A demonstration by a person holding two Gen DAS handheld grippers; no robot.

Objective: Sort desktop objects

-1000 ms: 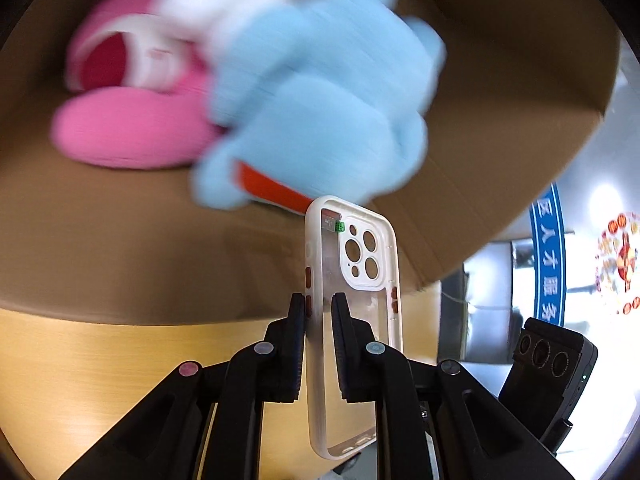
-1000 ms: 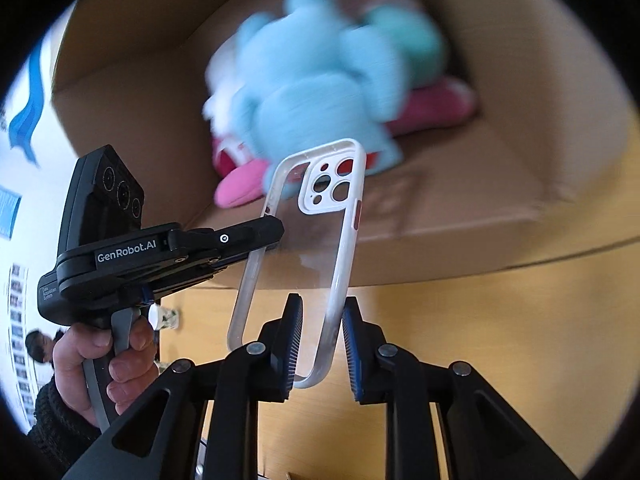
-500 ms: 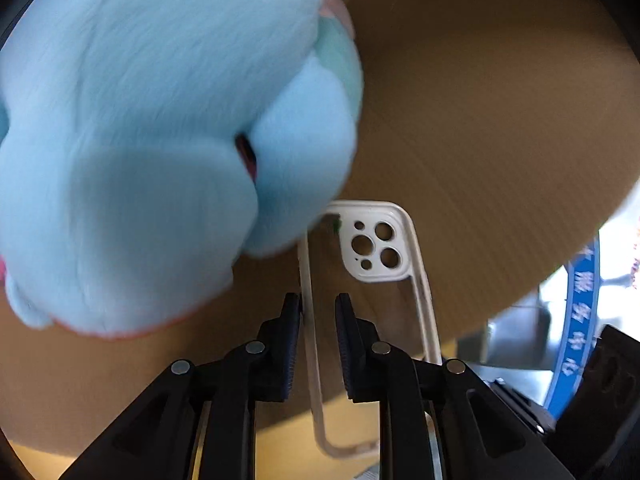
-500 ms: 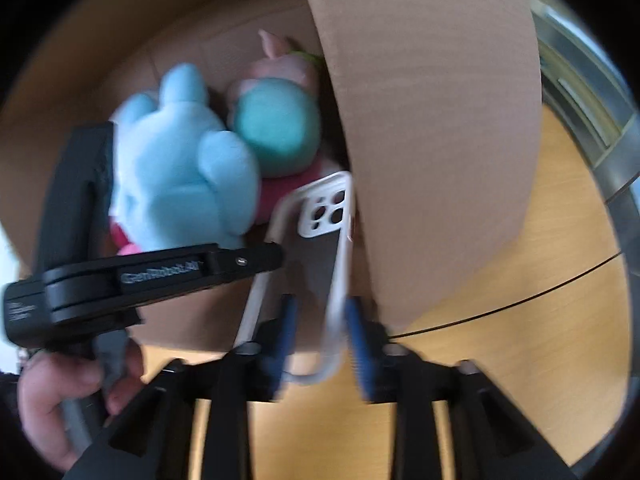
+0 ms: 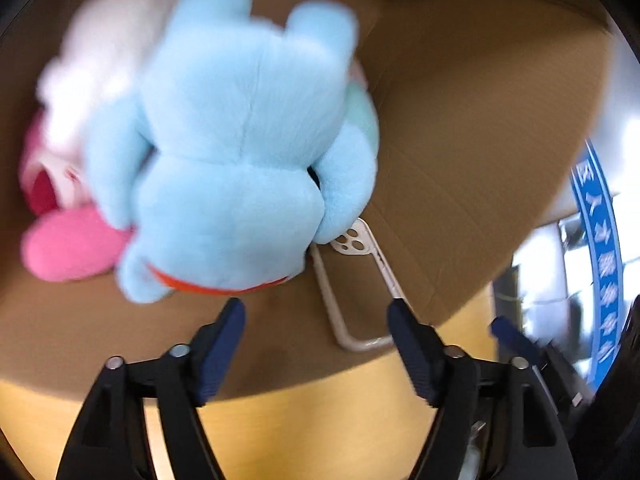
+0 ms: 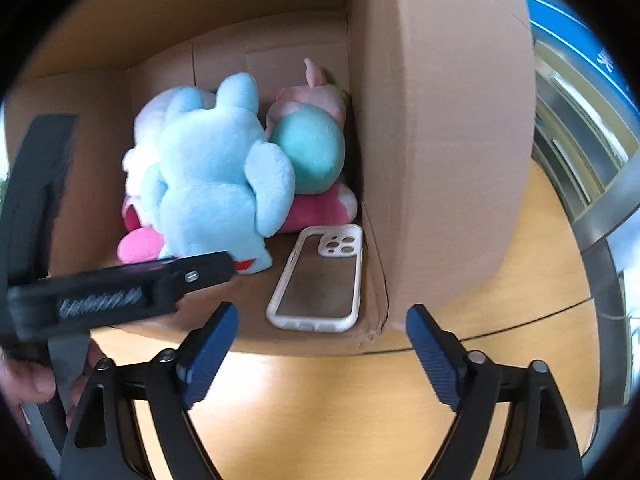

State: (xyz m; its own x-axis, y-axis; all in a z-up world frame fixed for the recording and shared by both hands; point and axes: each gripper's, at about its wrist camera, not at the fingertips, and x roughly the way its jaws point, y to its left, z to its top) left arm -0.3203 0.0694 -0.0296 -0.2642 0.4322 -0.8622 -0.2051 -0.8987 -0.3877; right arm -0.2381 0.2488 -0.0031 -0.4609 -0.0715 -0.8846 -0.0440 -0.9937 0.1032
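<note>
Released clear-backed phone case (image 6: 318, 280), flat in cardboard box (image 6: 448, 128)

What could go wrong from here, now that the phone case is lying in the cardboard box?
1. The phone case lies at the cardboard box opening's front lip; a nudge might slide it onto the table.
2. The blue plush leans beside it and could topple onto it.
3. The open right gripper and left gripper hover close; withdrawing carelessly may catch the case.

Plush toys (image 6: 224, 176) fill the cardboard box's (image 6: 448, 120) back, leaving only the front floor strip where the phone case (image 6: 320, 280) lies flat.
</note>
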